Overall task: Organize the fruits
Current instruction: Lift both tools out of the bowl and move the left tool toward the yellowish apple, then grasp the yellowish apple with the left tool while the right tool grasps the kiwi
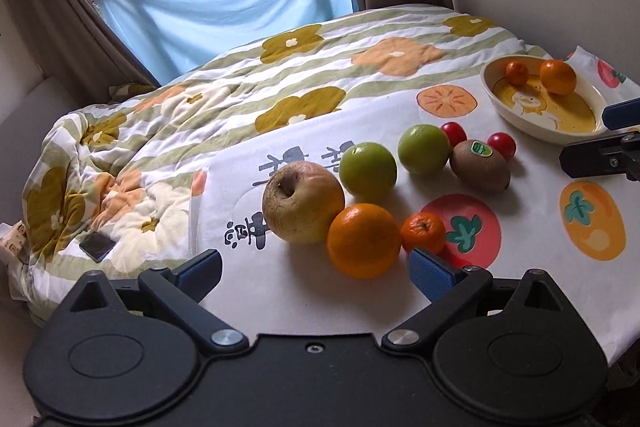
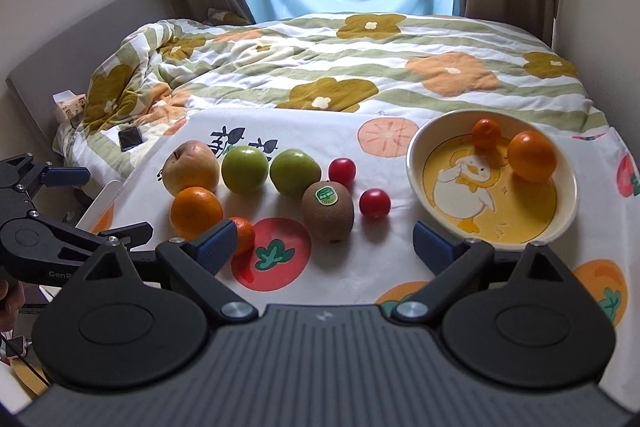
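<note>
**Loose citrus sitting just ahead of the left jaws, bowl over on the right**

The large orange is lying on the printed cloth at the near left of the fruit cluster, touching the yellowish apple on its far-left side and sitting just beside the small mandarin on its right. Being round, it is offering no long axis to line up with; what matters is direction. In the left wrist view it is sitting almost dead ahead, slightly right of the centreline and just beyond the fingertips. The left gripper is hanging wide open and empty, its span looking ample for the fruit.

The right gripper is also standing apart with nothing held. Ahead of it the kiwi is standing nearly upright with its sticker facing the camera, two red tomatoes just to its right. The mandarin is peeking out from behind its left finger.

The cream duck bowl is sitting at the right, already holding one orange and one small mandarin, which suggests that citrus is being gathered there. Two green fruits are waiting in the far row beside the apple.

So the left hand looks nearer the loose orange while the right is nearer the bowl. A carry from the left would be crossing over the kiwi and tomatoes, risking a nudge that sets them rolling.
</note>
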Demonstrator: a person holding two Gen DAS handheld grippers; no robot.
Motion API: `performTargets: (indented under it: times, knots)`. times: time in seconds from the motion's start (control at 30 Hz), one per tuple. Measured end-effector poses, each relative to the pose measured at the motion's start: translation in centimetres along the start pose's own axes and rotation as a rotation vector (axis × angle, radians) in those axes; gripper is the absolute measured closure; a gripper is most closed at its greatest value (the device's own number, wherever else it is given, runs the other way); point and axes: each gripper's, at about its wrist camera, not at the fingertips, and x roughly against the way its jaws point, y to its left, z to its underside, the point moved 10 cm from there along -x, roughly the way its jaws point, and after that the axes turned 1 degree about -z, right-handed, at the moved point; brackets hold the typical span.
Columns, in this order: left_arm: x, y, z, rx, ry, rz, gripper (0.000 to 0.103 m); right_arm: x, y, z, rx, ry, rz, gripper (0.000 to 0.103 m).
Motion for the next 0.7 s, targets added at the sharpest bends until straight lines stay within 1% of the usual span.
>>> performTargets:
  times: [0.17,0.37,0.57,0.7]
  knots:
    - [-2.5,1.6,0.4,0.011,0.015,0.025,0.003,-2.7,1.1,0.8,-0.022,0.039,0.006,0.000]
    - [-4.6,3.5,-1.2,0.069,0.016,0.071,0.003,-4.8,1.7,0.7,-0.059,0.056,0.023,0.000]
    - [-6.9,4.0,-2.9,0.119,0.031,0.109,0.005,-6.3,1.7,0.3,-0.095,0.064,0.036,0.000]
    - [-8.4,3.7,-3.2,0.123,0.059,0.137,0.008,-7.1,1.7,0.3,-0.107,0.074,0.039,0.000]
